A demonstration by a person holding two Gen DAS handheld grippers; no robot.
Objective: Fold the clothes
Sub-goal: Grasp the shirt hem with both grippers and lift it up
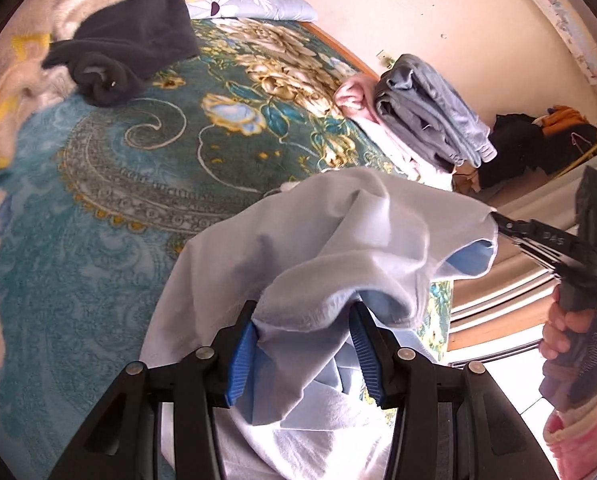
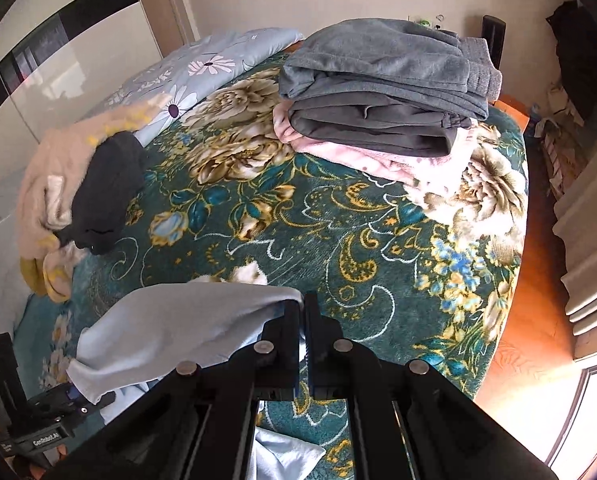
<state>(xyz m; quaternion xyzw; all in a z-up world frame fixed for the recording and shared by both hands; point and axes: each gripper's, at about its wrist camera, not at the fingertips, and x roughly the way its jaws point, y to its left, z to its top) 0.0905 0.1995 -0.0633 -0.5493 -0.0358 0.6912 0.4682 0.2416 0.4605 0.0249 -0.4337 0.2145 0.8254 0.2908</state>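
Between my two grippers hangs the pale blue garment (image 1: 338,240), lifted above the flowered bedspread (image 1: 118,200), its long axis running from my left gripper (image 1: 304,354) at 6 o'clock out to my right gripper (image 1: 498,218) at 3 o'clock. It looks thin, soft and slack, bunched in loose folds. My right gripper is clenched on one edge; cloth drapes between my left gripper's parted blue fingers (image 1: 240,364), so I cannot tell whether they bite. Folded grey and pink clothes (image 2: 382,92) sit at 1 o'clock.
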